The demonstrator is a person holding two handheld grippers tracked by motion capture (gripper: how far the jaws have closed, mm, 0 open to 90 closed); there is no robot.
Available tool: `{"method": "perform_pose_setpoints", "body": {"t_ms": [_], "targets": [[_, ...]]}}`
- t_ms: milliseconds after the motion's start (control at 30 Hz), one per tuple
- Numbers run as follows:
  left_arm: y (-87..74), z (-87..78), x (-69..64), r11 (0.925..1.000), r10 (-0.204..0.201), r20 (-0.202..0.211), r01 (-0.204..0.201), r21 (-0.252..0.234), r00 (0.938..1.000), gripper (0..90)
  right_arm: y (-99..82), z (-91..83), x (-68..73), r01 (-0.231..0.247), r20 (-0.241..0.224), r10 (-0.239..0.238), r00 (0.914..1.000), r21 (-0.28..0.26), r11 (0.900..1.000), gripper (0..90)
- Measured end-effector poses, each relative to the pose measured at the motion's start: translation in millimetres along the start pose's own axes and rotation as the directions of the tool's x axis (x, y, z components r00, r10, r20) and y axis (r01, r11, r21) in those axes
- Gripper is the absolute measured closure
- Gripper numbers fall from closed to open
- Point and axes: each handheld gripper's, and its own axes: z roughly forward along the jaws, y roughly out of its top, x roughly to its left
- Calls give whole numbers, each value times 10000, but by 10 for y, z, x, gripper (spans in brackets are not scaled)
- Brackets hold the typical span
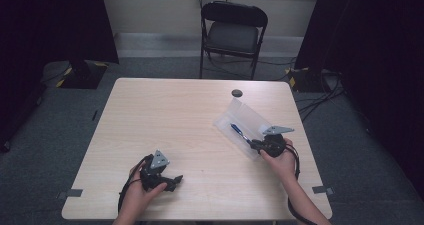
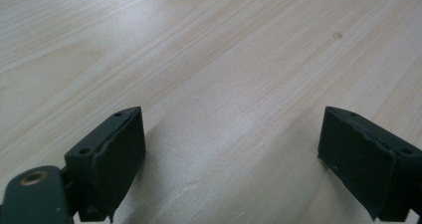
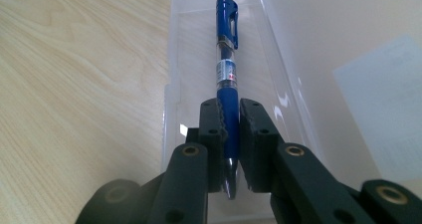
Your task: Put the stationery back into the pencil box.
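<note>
R gripper (image 3: 230,134) pinching pen (image 3: 227,59) over case (image 1: 245,121), 12 o'clock; lower flat, then release. L gripper (image 2: 231,149) spread, idle.

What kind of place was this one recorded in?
Probably an indoor recording room or lab: black curtains at both sides, cables across grey carpet, one folding chair behind a plain wooden table.

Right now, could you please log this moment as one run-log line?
right gripper: shut on blue pen | pen: over open clear case | left gripper: open, nothing between jaws, by table
</note>
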Motion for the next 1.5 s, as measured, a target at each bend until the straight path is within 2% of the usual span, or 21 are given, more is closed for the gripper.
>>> {"method": "perform_pose_setpoints", "body": {"t_ms": [800, 1267, 1400, 1467, 1500], "targets": [[0, 0, 0, 10000, -2, -4, 2, -2, 10000, 111, -46, 83, 0, 3, 113, -4, 9999, 114, 9999, 808], [0, 0, -1, 10000, -1, -5, 1, -2, 10000, 111, -51, 84, 12, 254, 253, -258, 9993, 142, 9996, 801], [0, 0, -1, 10000, -6, -5, 6, -3, 10000, 111, -53, 81, 11, 265, 219, -268, 9994, 164, 9995, 763], [0, 0, -1, 10000, -1, -6, 1, -4, 10000, 111, -49, 67, 7, 253, 343, -255, 9991, 53, 9997, 670], [0, 0, -1, 10000, -1, -6, 1, -4, 10000, 111, -49, 67, 7, 253, 343, -255, 9991, 53, 9997, 670]]}}
